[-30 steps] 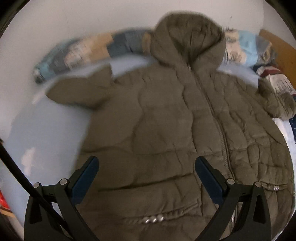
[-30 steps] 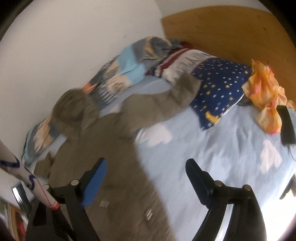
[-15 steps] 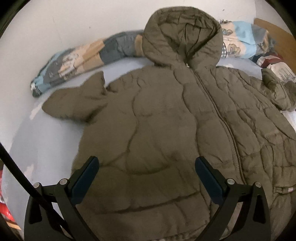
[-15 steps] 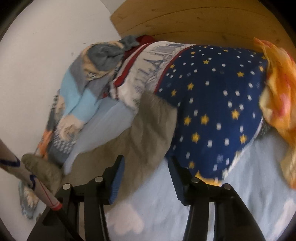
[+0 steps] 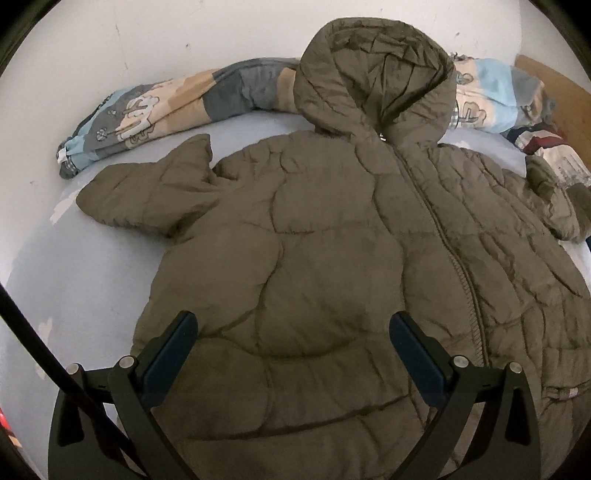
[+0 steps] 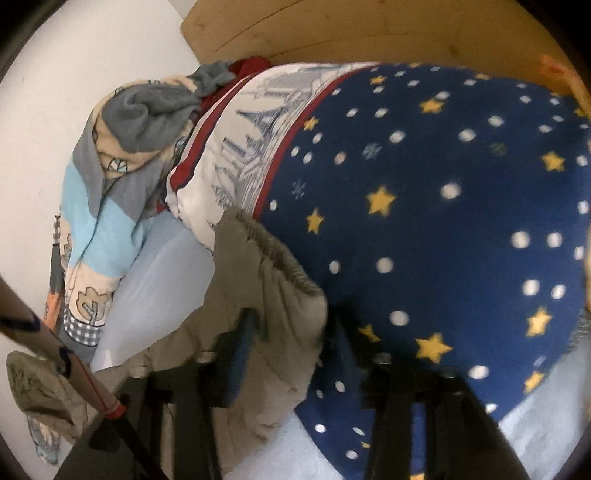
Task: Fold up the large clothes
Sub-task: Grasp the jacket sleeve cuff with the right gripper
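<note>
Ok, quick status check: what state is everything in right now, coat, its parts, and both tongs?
Coat: spread flat, front up, unfolded.
Zipper: closed.
Hood: open, resting on the patterned blanket.
Left sleeve: stretched outward.
Right sleeve cuff: against the star pillow.
Left tongs: open, above the coat.
Right tongs: around the cuff; closure unclear.

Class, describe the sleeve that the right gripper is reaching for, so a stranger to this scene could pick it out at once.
Start from the wooden headboard and the star-patterned navy pillow below it. Against that pillow's lower left edge lies the jacket sleeve, between the fingers of the right gripper. Unlike the printed bedding around it, it is plain olive-brown, ending in a ribbed cuff.
</note>
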{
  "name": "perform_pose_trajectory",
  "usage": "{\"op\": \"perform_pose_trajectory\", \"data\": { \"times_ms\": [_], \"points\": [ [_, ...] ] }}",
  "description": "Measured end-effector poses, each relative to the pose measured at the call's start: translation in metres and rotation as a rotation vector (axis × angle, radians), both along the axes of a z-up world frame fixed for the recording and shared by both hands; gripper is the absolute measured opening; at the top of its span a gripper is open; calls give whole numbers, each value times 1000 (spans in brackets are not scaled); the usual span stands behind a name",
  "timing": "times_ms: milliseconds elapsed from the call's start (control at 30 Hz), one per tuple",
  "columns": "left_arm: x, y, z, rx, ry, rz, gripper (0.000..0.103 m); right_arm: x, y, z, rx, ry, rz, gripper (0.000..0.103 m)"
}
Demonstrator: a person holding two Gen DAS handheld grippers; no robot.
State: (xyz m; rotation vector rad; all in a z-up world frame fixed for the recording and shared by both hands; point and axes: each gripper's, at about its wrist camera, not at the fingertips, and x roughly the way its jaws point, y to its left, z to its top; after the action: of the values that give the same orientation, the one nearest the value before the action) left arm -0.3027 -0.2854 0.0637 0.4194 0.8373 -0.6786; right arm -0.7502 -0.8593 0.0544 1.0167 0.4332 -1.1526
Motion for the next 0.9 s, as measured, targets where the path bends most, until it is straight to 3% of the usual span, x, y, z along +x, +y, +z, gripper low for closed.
{"op": "perform_pose_trajectory", "data": {
  "times_ms": [67,200,433,667,900],
  "points": [
    [0,1,0,-1,3,2,103,5,4,3,-26,37,6,17],
    [-2,5,6,-26,7,8,103,6,22,32,-122,37,-17,14],
    [-7,12,21,-67,2,13,103,-9,64,116,-257,-6,-68,14],
    [-1,30,40,-128,16,41,103,41,144,203,-378,-105,101,14],
    [13,60,60,-172,-2,81,103,135,236,244,-433,-155,329,14]
  ]
}}
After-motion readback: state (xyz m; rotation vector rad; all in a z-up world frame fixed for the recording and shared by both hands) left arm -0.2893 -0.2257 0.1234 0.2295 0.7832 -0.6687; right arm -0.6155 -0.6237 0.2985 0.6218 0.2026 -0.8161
